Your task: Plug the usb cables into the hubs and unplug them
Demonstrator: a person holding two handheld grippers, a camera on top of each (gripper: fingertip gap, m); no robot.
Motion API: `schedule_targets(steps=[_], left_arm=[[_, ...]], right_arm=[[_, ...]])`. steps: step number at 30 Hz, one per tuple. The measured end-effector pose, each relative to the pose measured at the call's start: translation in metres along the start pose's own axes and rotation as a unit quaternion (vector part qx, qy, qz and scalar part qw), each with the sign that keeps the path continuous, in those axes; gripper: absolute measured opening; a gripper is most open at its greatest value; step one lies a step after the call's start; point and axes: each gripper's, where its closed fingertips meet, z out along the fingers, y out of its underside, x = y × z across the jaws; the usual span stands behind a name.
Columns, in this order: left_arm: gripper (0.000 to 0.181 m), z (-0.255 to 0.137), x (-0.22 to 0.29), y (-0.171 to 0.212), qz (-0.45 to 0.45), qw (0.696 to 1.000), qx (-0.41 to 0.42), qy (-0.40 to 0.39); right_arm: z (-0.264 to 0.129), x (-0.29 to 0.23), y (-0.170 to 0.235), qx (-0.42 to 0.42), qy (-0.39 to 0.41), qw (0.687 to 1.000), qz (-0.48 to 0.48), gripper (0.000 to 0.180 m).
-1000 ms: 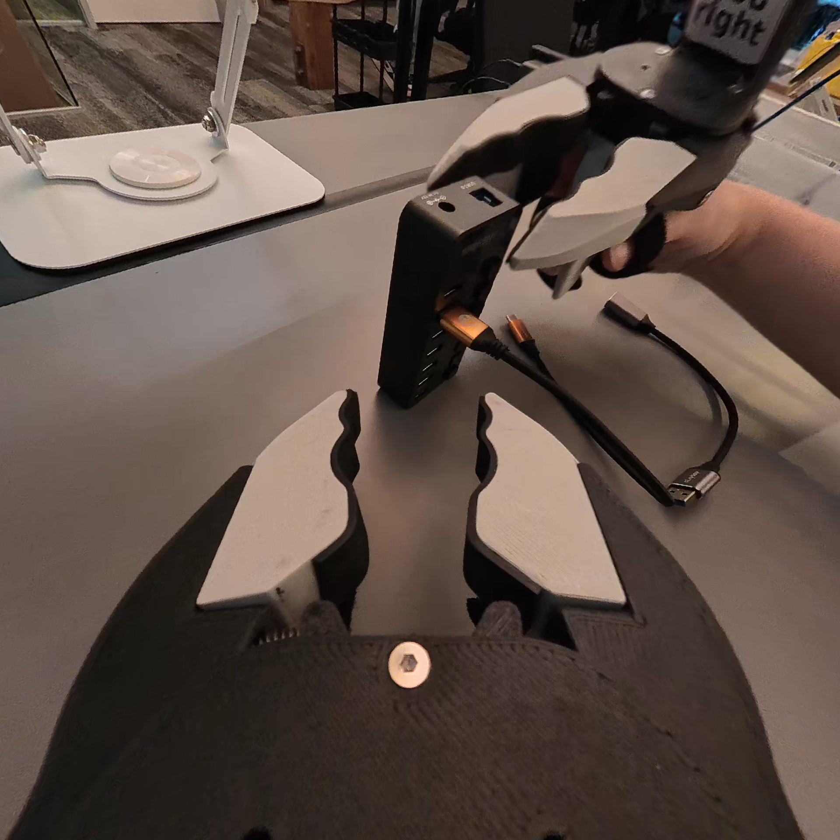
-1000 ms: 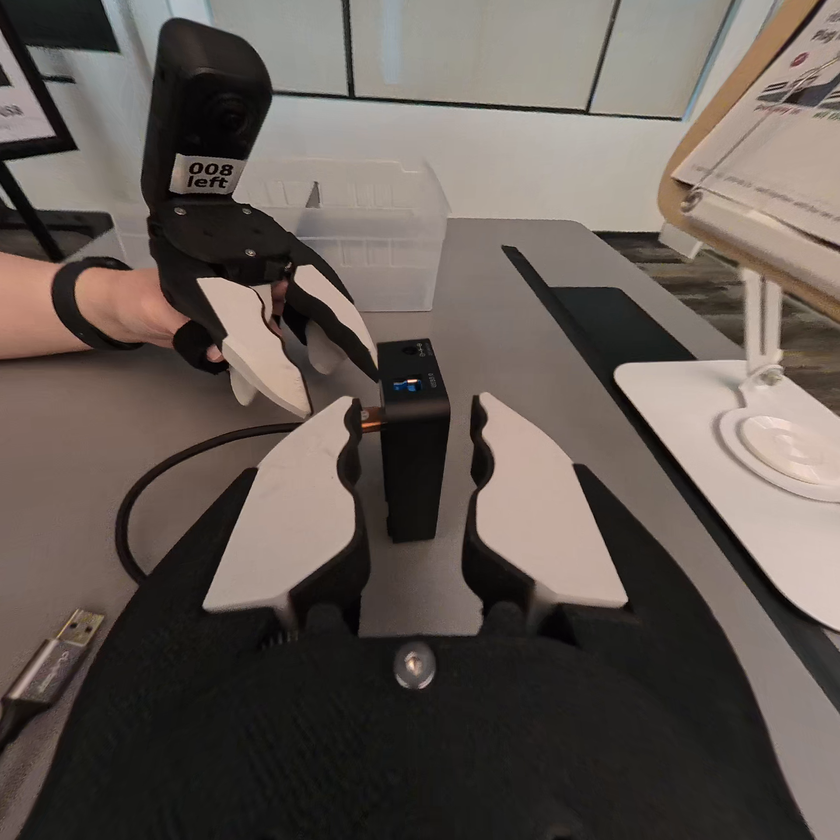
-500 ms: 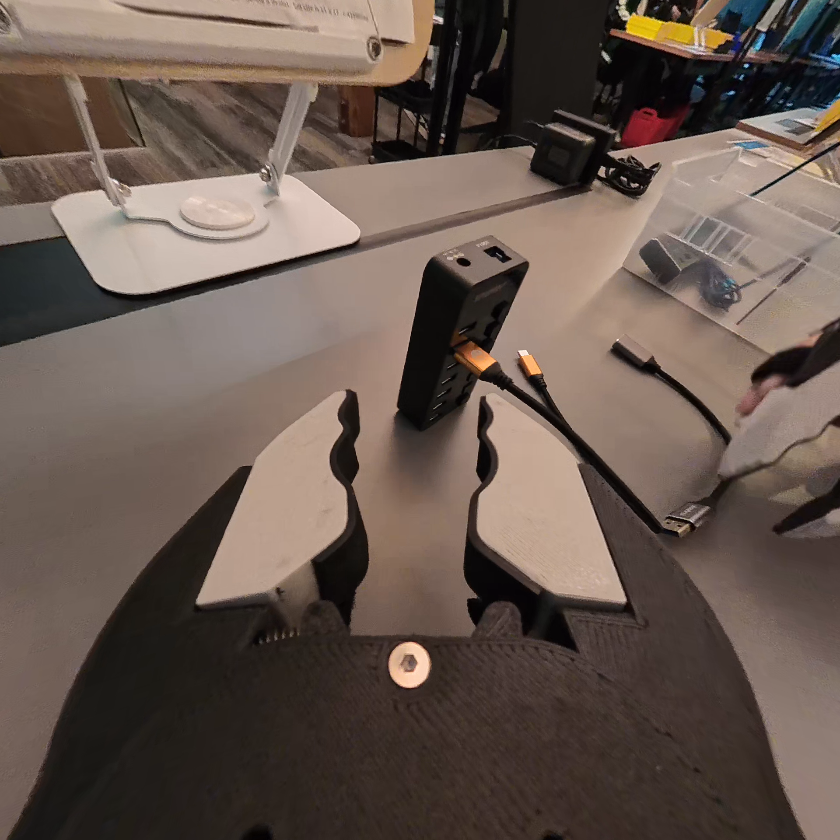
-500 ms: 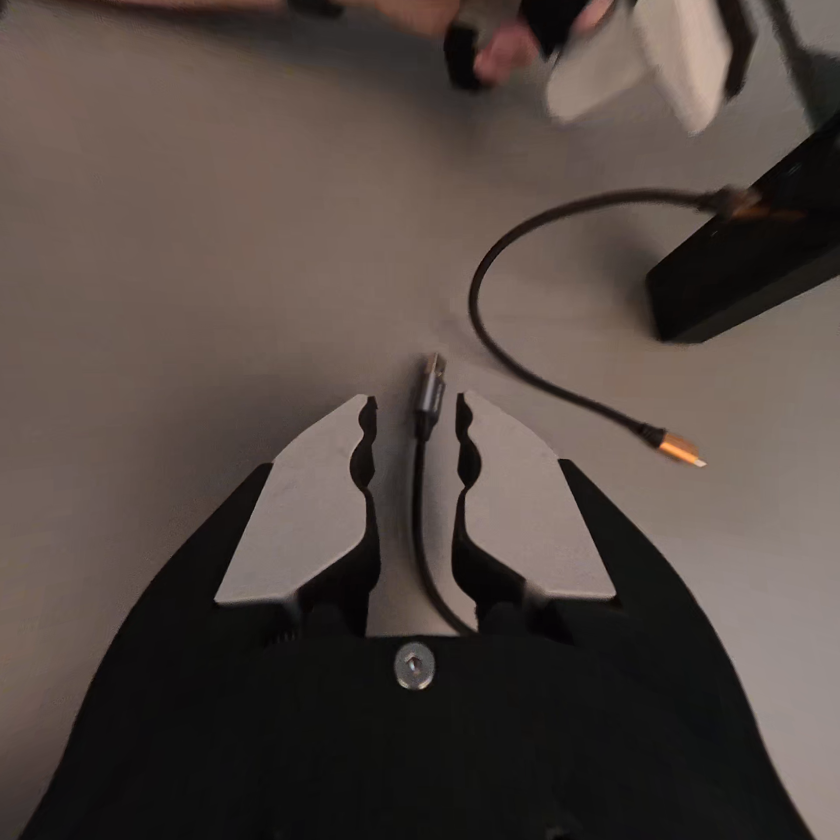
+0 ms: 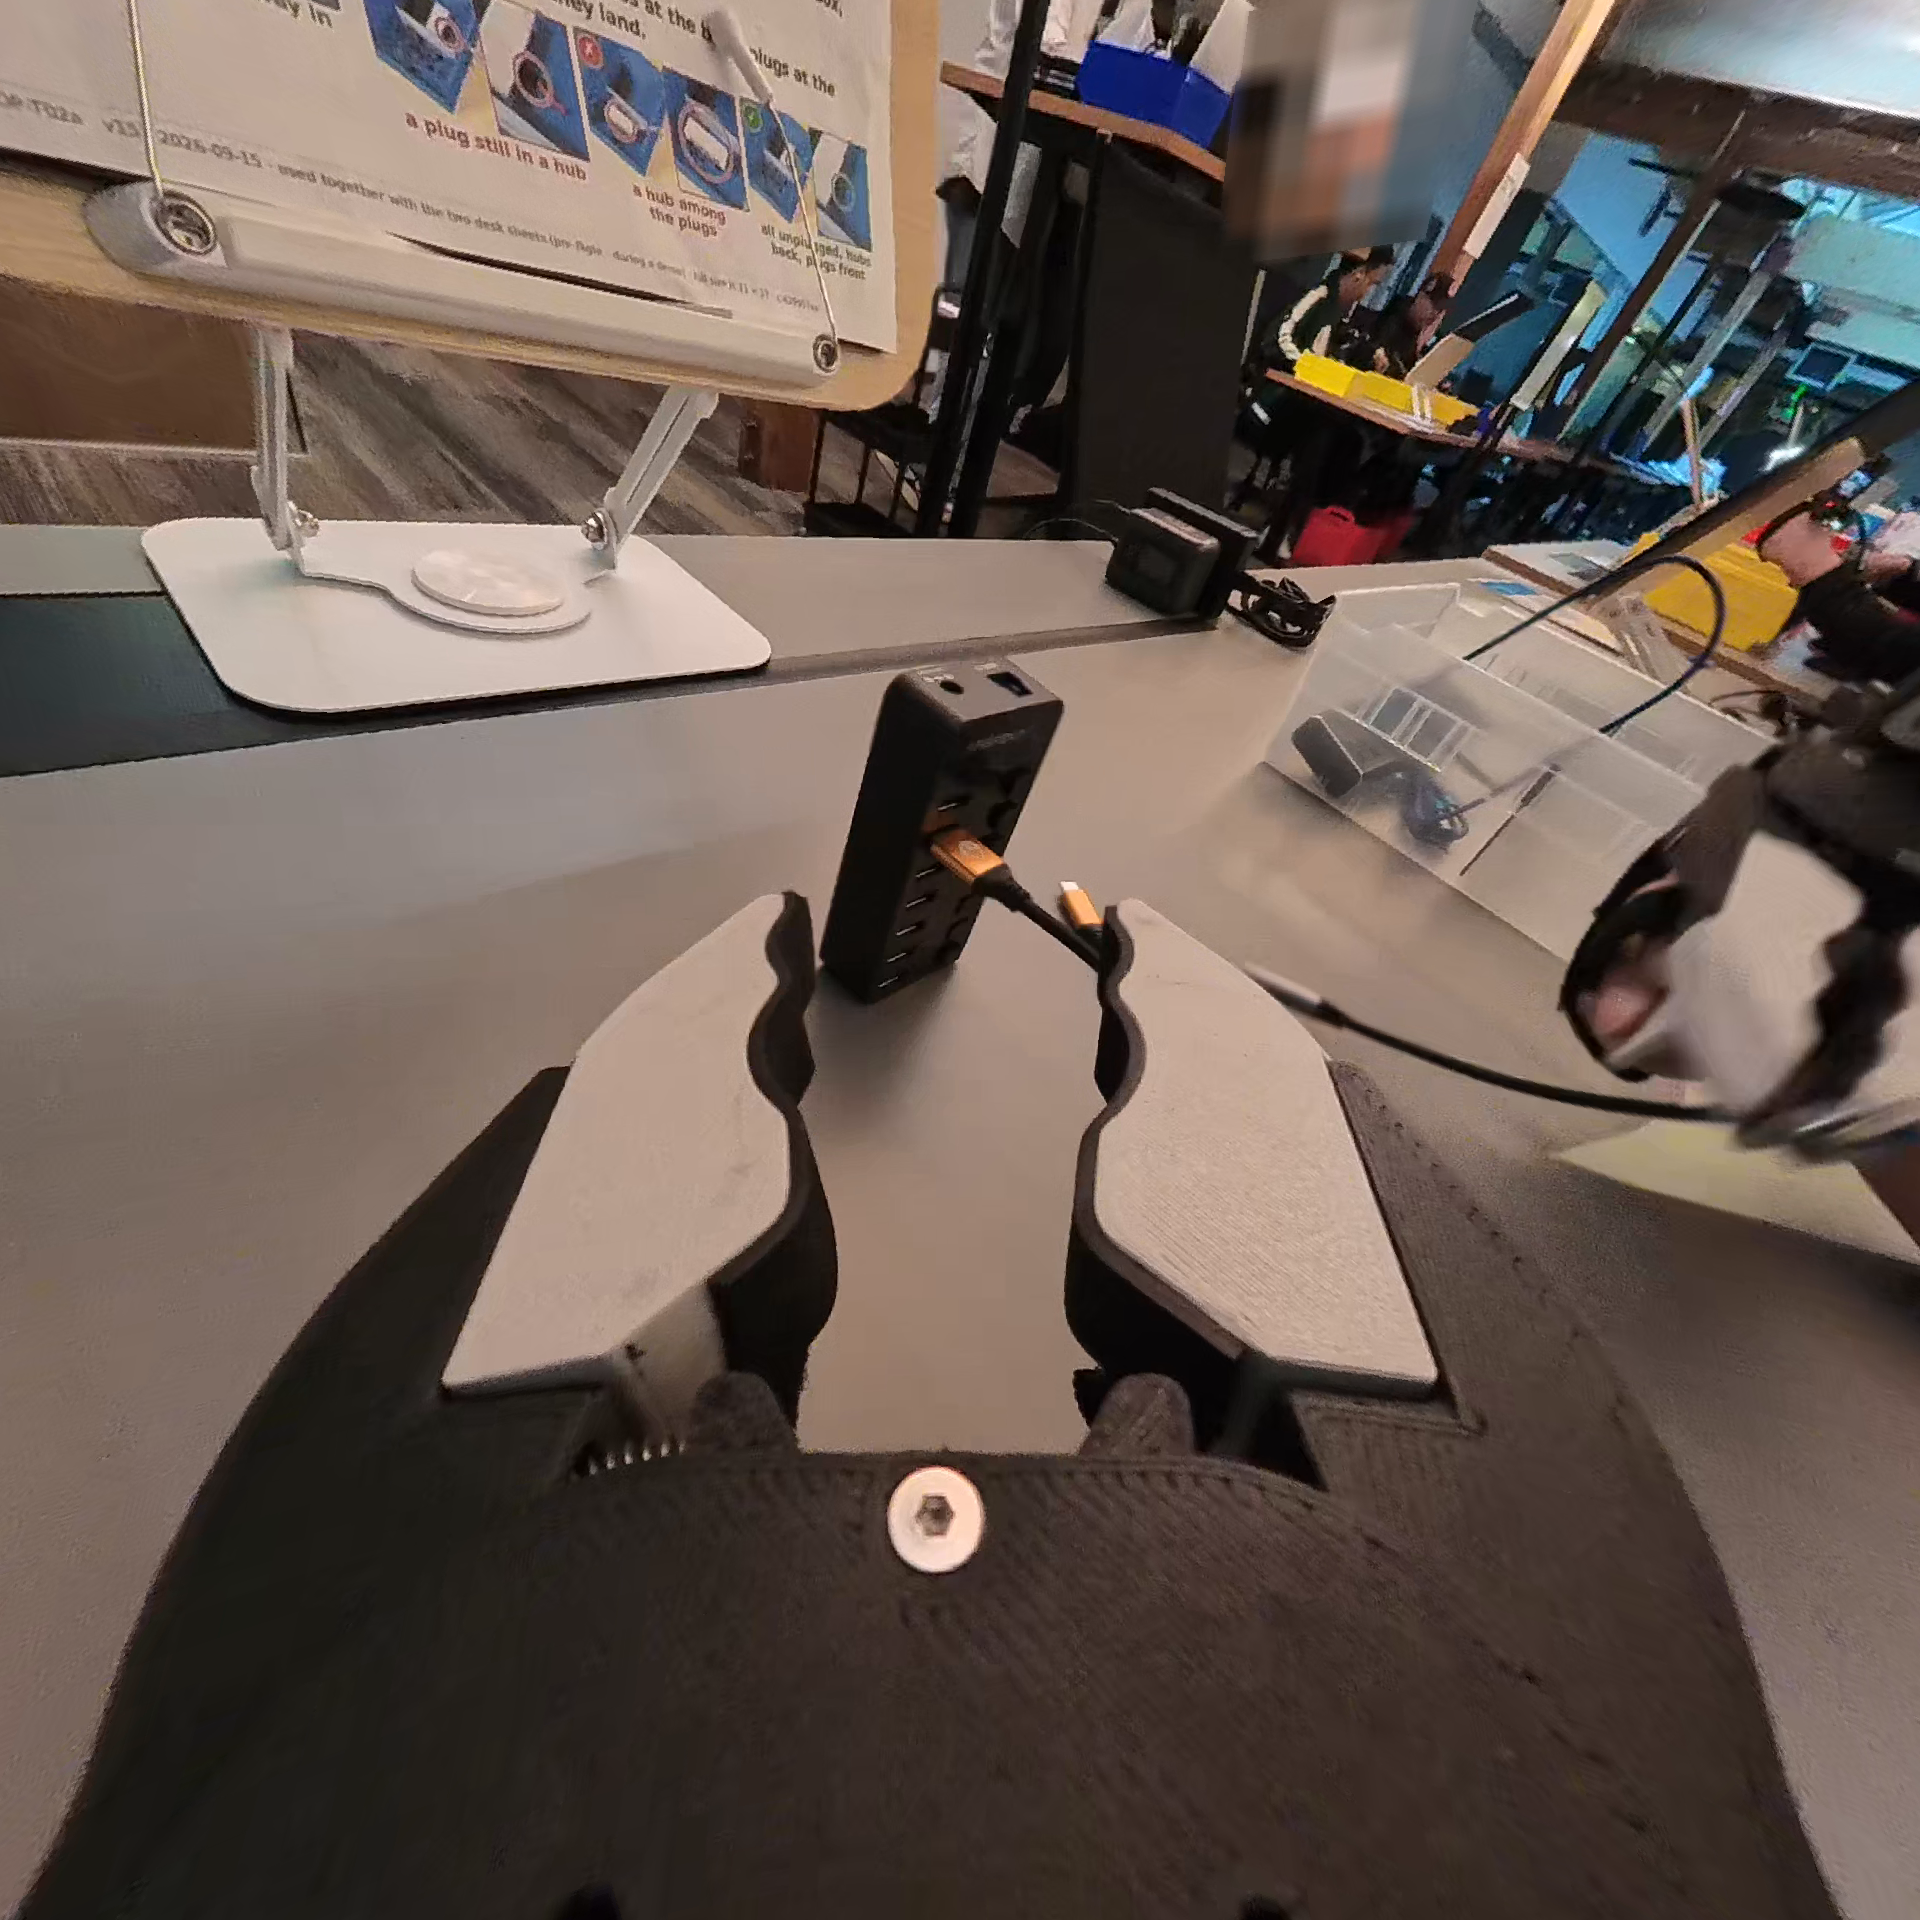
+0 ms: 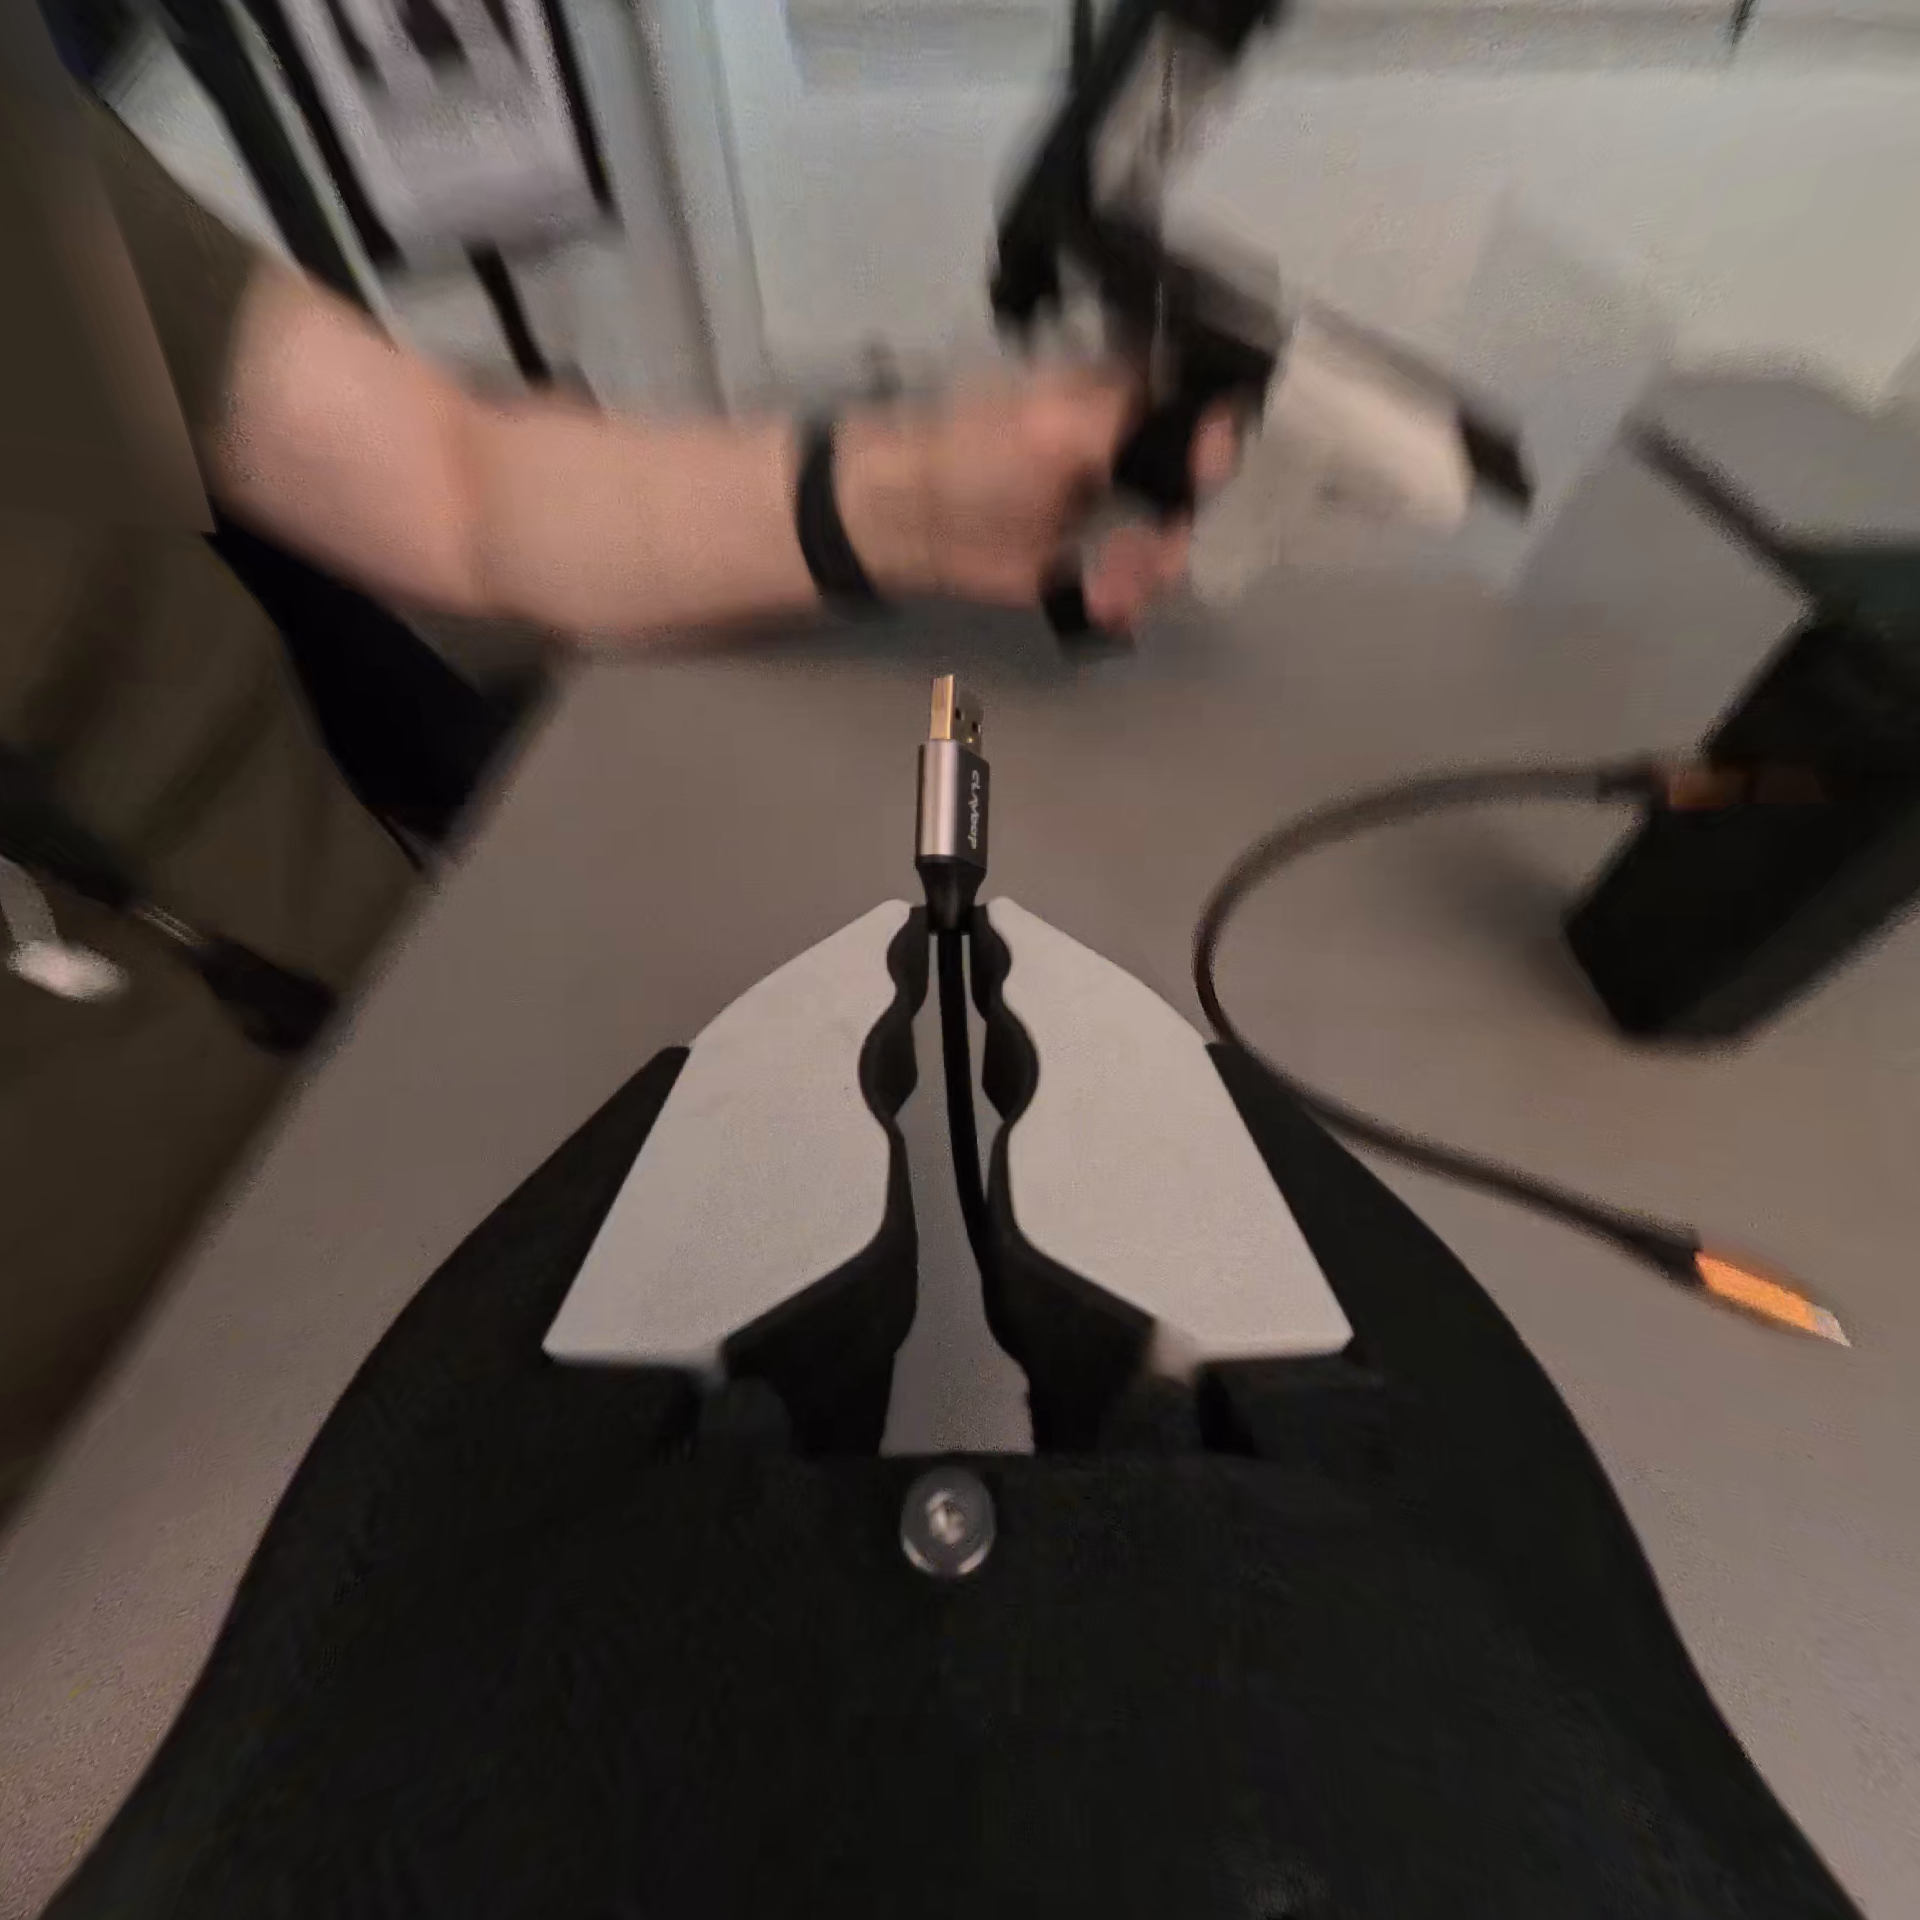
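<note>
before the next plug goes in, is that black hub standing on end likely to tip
Probably. The black hub stands tall on its small end face, so a sideways push could topple it. The left gripper is open and not bracing it. The plugged orange cable may tug it too.

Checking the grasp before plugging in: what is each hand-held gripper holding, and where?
Right hand-held gripper pinches the black cable with silver USB plug just behind the plug. Left hand-held gripper holds nothing.
</note>
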Motion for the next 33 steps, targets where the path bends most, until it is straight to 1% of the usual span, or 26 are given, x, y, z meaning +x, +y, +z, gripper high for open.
schedule_targets(steps=[1, 2, 4, 5, 7, 9, 11, 16, 20, 23, 25, 27, 29, 31, 33], left_arm=[[0.051, -0.002, 0.004, 0.0, 0.0, 1.0, 0.004, 0.004], [0.05, -0.003, 0.008, -0.002, 0.001, 1.0, 0.01, 0.009], [0.049, -0.003, 0.02, -0.007, 0.007, 0.999, 0.02, 0.024], [0.049, -0.003, 0.027, -0.009, 0.014, 0.999, 0.023, 0.033], [0.049, -0.003, 0.041, -0.011, 0.042, 0.998, 0.028, 0.043], [0.049, -0.003, 0.053, -0.013, 0.081, 0.995, 0.033, 0.046], [0.048, -0.004, 0.065, -0.016, 0.115, 0.991, 0.042, 0.051], [0.048, -0.007, 0.099, -0.016, 0.142, 0.983, 0.048, 0.108], [0.045, -0.013, 0.113, -0.018, 0.172, 0.973, 0.062, 0.143], [0.044, -0.014, 0.116, -0.017, 0.162, 0.972, 0.057, 0.16], [0.043, -0.016, 0.122, -0.016, 0.148, 0.97, 0.051, 0.188], [0.035, -0.024, 0.141, -0.013, 0.144, 0.956, 0.043, 0.253], [0.036, -0.035, 0.156, -0.01, 0.147, 0.939, 0.029, 0.309], [0.036, -0.039, 0.157, -0.01, 0.155, 0.936, 0.025, 0.316], [0.035, -0.039, 0.147, -0.009, 0.173, 0.94, 0.015, 0.295]], right_arm=[[-0.008, -0.01, -0.025, 0.072, -0.035, 0.997, 0.017, 0.008], [-0.018, -0.022, -0.048, 0.138, -0.087, 0.986, 0.037, 0.008], [-0.041, -0.046, -0.079, 0.24, -0.188, 0.951, 0.058, 0.007], [-0.051, -0.055, -0.088, 0.275, -0.228, 0.932, 0.061, 0.007], [-0.061, -0.065, -0.094, 0.302, -0.261, 0.915, 0.053, 0.007], [-0.063, -0.072, -0.094, 0.303, -0.276, 0.911, 0.044, 0.007], [-0.059, -0.076, -0.092, 0.291, -0.274, 0.916, 0.034, 0.008], [-0.047, -0.076, -0.083, 0.258, -0.256, 0.931, 0.023, 0.008], [-0.042, -0.071, -0.076, 0.242, -0.241, 0.939, 0.027, 0.007], [-0.04, -0.069, -0.073, 0.234, -0.233, 0.943, 0.024, 0.007], [-0.038, -0.069, -0.072, 0.23, -0.228, 0.946, 0.024, 0.007], [-0.035, -0.068, -0.068, 0.217, -0.221, 0.95, 0.026, 0.007], [-0.029, -0.063, -0.063, 0.201, -0.197, 0.959, 0.022, 0.007], [-0.023, -0.057, -0.058, 0.181, -0.172, 0.968, 0.019, 0.007], [-0.017, -0.051, -0.053, 0.164, -0.15, 0.975, 0.016, 0.007]])
